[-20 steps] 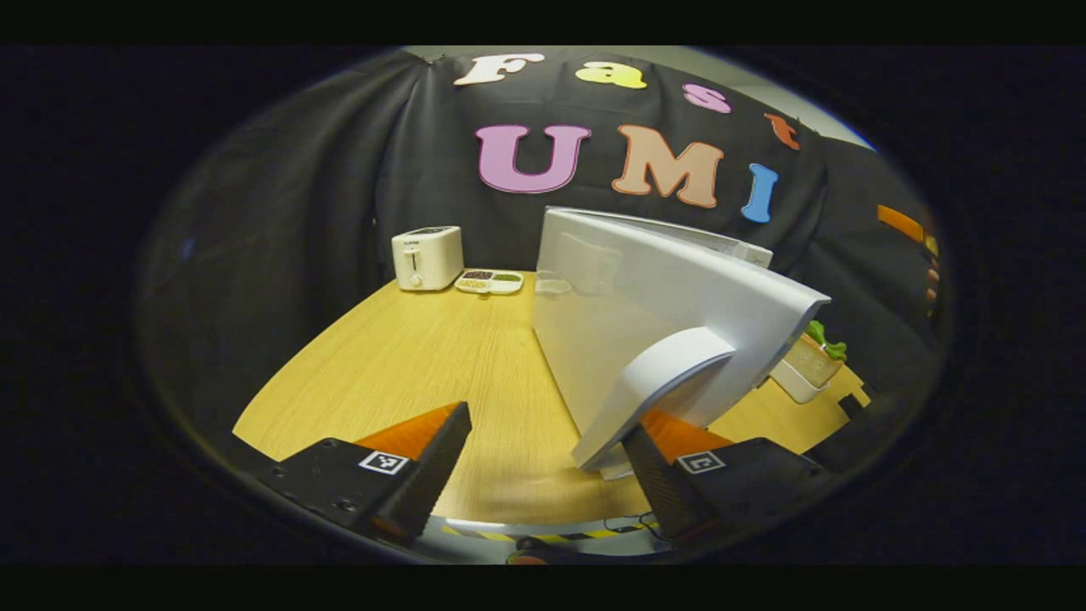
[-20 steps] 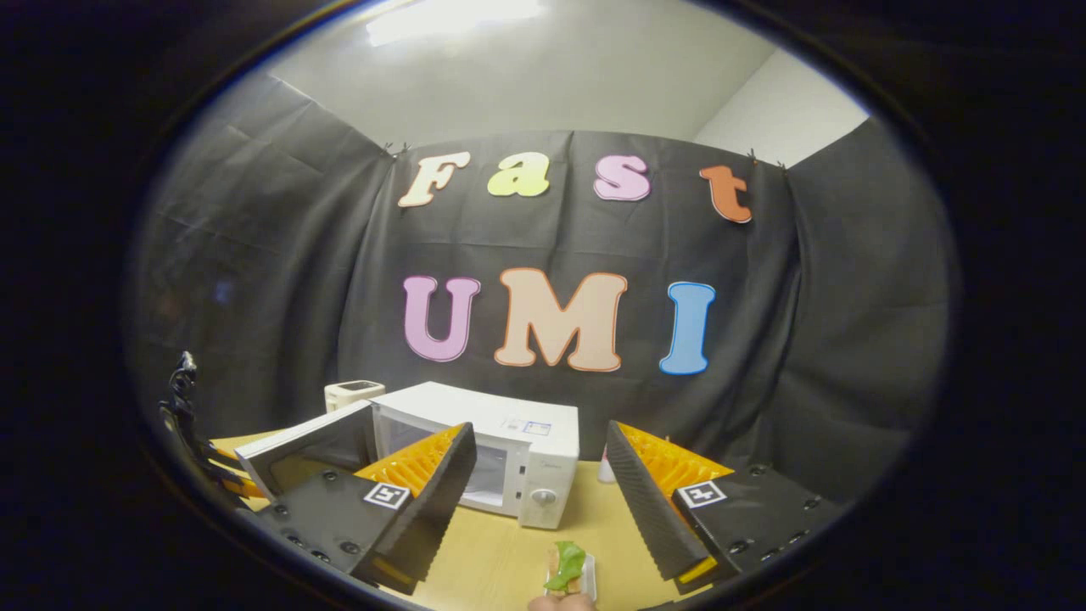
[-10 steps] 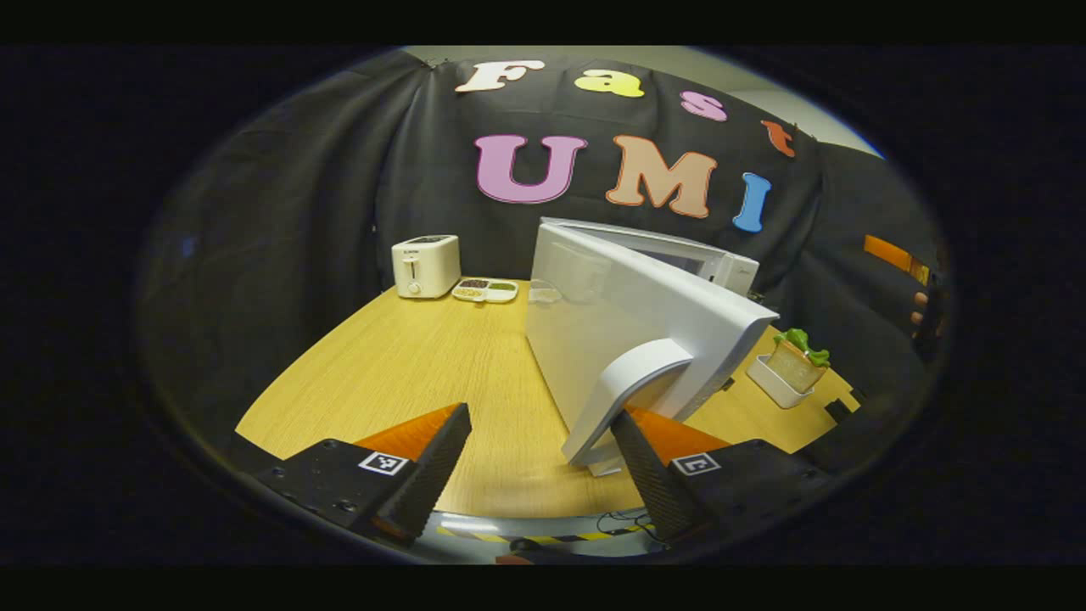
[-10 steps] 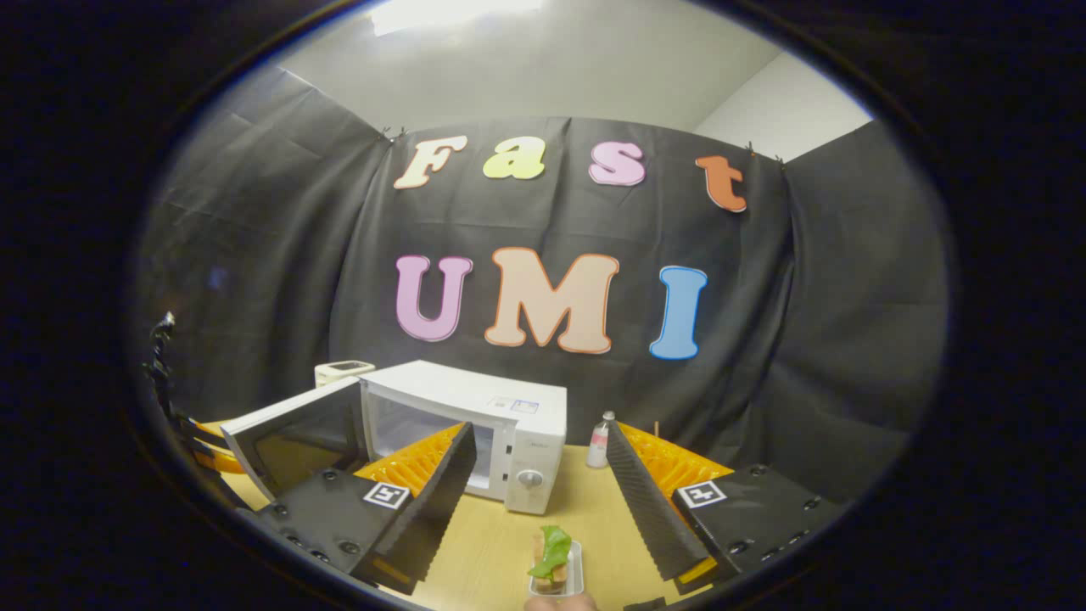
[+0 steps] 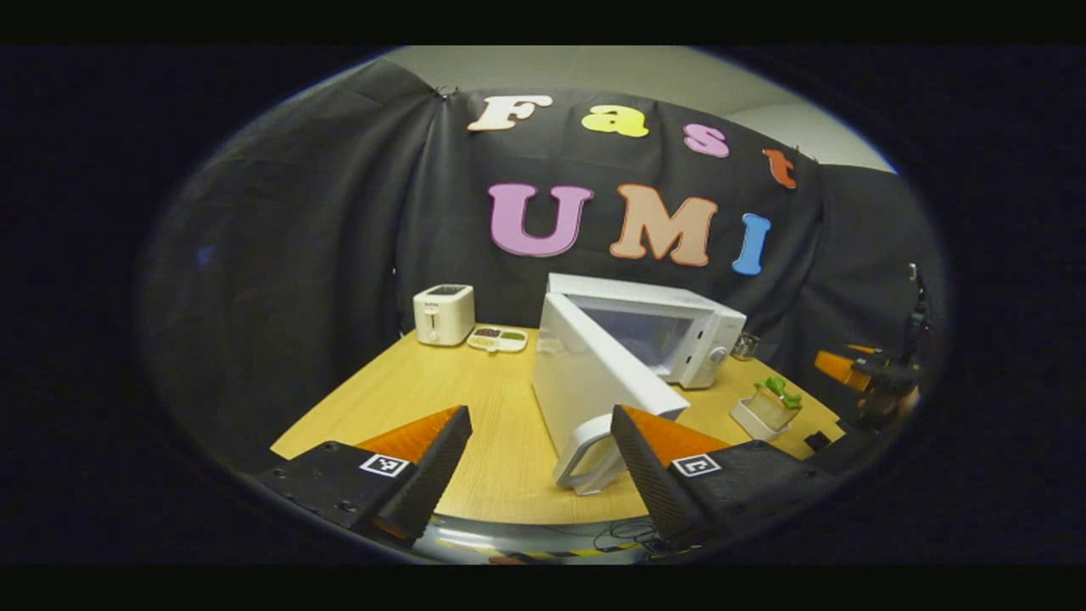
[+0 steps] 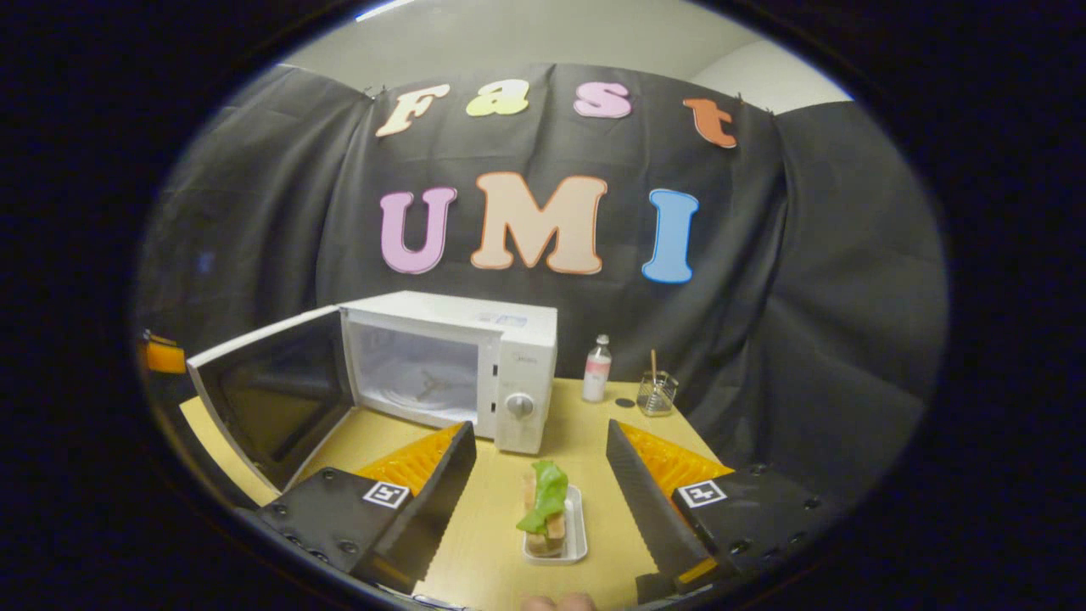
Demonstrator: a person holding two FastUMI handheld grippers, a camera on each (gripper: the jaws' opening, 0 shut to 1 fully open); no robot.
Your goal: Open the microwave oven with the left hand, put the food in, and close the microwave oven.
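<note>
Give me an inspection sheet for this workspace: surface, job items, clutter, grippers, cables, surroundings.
Surface: wooden table, light grain.
Job's things: white microwave, its door swung wide open, cavity bare with turntable visible; door handle free of any grip; food with green leaf on a small white tray, on the table in front of the microwave.
Clutter: toaster, divided snack dish, small bottle, glass with a stick.
Grippers: left gripper open, beside the handle; right gripper open, above the food.
Cables: wires below the table's near edge.
Surroundings: black cloth wall.
</note>
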